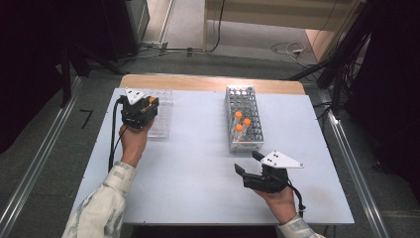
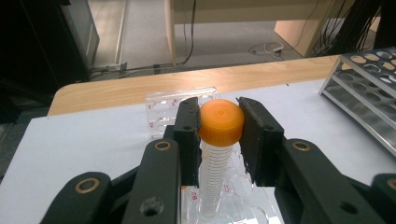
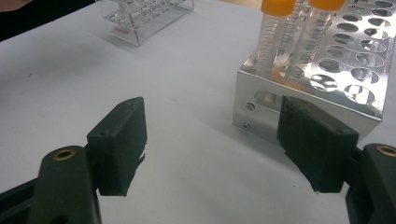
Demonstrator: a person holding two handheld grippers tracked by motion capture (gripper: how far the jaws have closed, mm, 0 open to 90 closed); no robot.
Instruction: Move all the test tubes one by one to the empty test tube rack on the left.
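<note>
So we have our left gripper (image 2: 219, 135) clamped on one orange-capped tube (image 2: 219, 140) over the clear rack (image 1: 162, 115) at upper left, three tubes (image 1: 241, 121) wait in the metal rack (image 1: 243, 119), and our right gripper (image 3: 215, 144) gapes empty.

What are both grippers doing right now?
Left gripper: shut on the orange-capped tube, above the clear rack.
Right gripper: open, holding nothing, beside the metal rack.

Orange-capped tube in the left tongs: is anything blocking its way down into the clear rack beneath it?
Nothing visible does. The left tongs are shut on the orange-capped tube, which hangs upright over the clear rack, whose wells beneath look open.
</note>
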